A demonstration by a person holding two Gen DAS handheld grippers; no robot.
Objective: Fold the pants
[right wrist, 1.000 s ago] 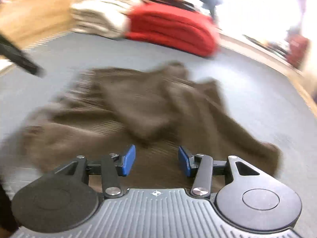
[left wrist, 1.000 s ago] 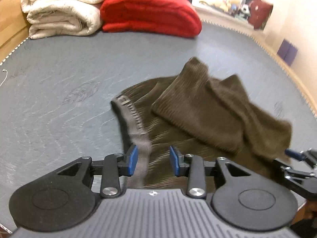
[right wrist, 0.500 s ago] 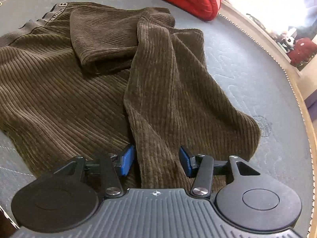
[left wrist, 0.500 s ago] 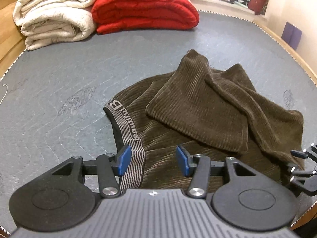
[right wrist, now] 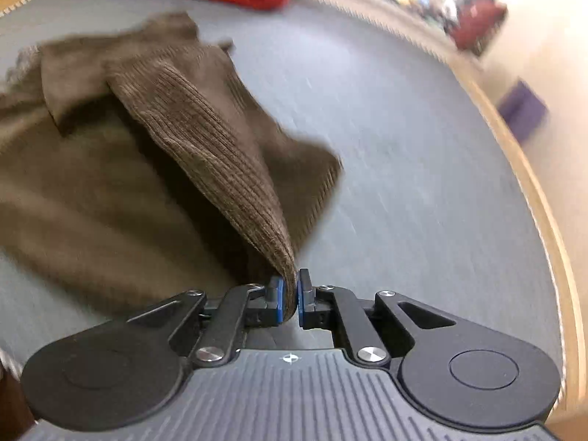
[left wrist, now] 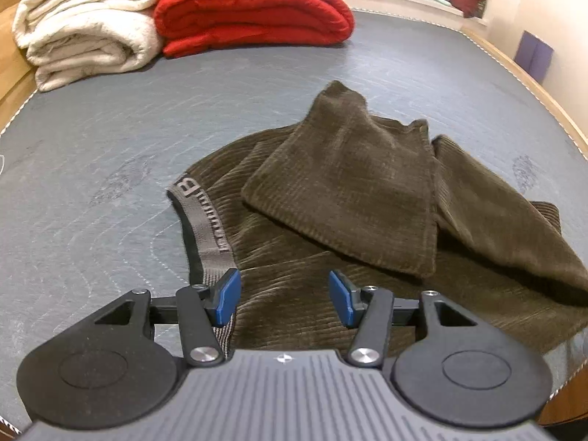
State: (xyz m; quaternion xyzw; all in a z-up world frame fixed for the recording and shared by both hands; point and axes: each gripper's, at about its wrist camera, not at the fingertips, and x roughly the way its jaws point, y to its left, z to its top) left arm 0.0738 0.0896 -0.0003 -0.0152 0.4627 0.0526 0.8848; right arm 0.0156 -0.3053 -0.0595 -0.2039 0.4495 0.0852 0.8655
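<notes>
Lying on a grey quilted bed surface (left wrist: 110, 139), rumpled: brown corduroy pants (left wrist: 367, 191), waistband (left wrist: 205, 228) facing left. Pinching one pant-leg fold tight between the blue pads: right gripper (right wrist: 289, 296), cloth rising away from it. Hovering spread wide over the waistband end, gripping nothing: left gripper (left wrist: 284, 297). Sitting beyond: red blanket (left wrist: 253, 7), cream blanket (left wrist: 88, 29).

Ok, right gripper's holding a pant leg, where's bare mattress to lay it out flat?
Bare grey mattress lies to the right of the pants, out to the wooden edge. More is free left of the waistband, and between the pants and the red blanket. The back left is crowded with blankets. The right gripper grips the leg.
</notes>
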